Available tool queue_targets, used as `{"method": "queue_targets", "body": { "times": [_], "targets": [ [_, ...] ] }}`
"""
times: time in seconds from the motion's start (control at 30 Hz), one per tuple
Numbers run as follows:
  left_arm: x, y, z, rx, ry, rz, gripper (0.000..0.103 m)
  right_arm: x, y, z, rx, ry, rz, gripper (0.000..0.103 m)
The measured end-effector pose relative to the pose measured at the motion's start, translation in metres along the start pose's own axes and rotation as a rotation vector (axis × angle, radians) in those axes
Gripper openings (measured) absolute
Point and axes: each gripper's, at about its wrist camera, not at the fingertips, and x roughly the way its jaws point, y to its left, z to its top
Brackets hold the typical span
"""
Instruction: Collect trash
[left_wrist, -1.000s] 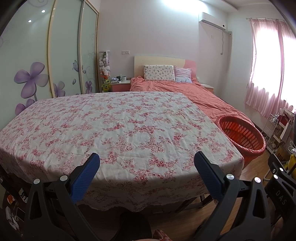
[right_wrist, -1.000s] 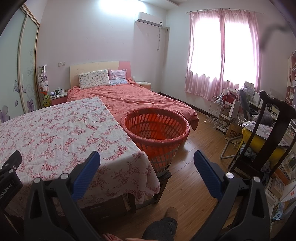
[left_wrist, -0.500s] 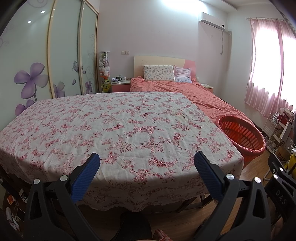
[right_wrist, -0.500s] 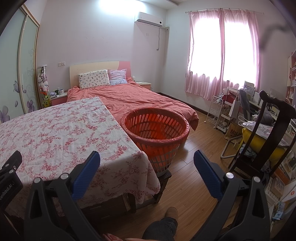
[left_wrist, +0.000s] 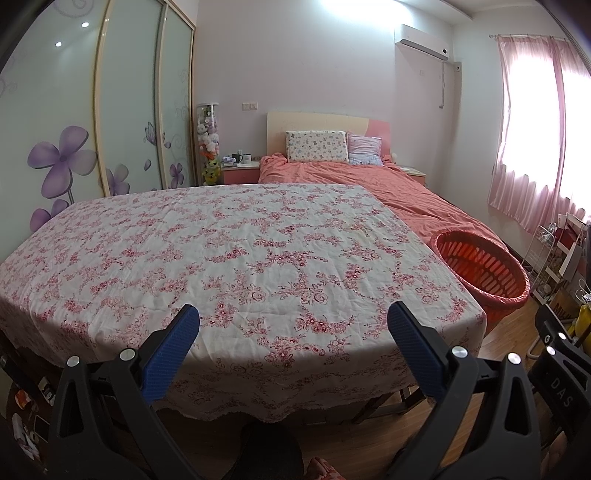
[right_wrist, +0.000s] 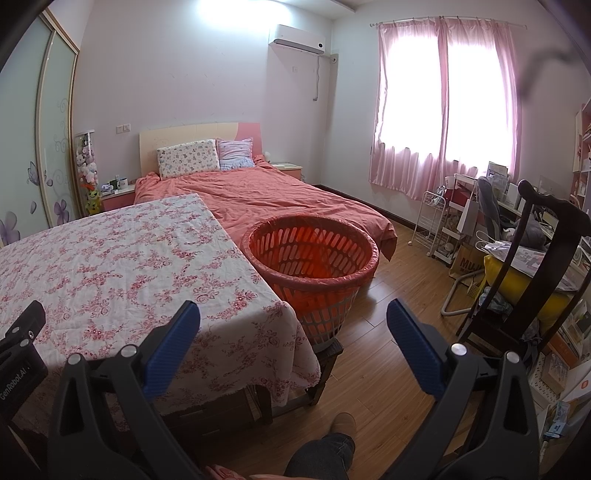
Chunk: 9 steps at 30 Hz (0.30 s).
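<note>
basket (right_wrist: 314, 258) orange, slatted, plastic-lined, beside table (left_wrist: 221, 251); left gripper (left_wrist: 293, 325), right gripper (right_wrist: 293, 325) wide apart.

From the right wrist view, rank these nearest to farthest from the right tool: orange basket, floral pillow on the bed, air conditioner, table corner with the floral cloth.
Measured from the right tool, which is open and empty:
1. Table corner, just ahead, left of centre.
2. Orange basket, right beside the table, ahead.
3. Floral pillow, at the head of the bed, left.
4. Air conditioner, high on the far wall.
</note>
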Motion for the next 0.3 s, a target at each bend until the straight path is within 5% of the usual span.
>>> {"method": "queue_targets", "body": {
  "times": [0.3],
  "targets": [
    [0.0006, 0.0007, 0.0012, 0.002, 0.002, -0.002, 0.100, -0.0004, 0.0003, -0.0004, 0.000, 0.000, 0.000, 0.099]
  ]
}}
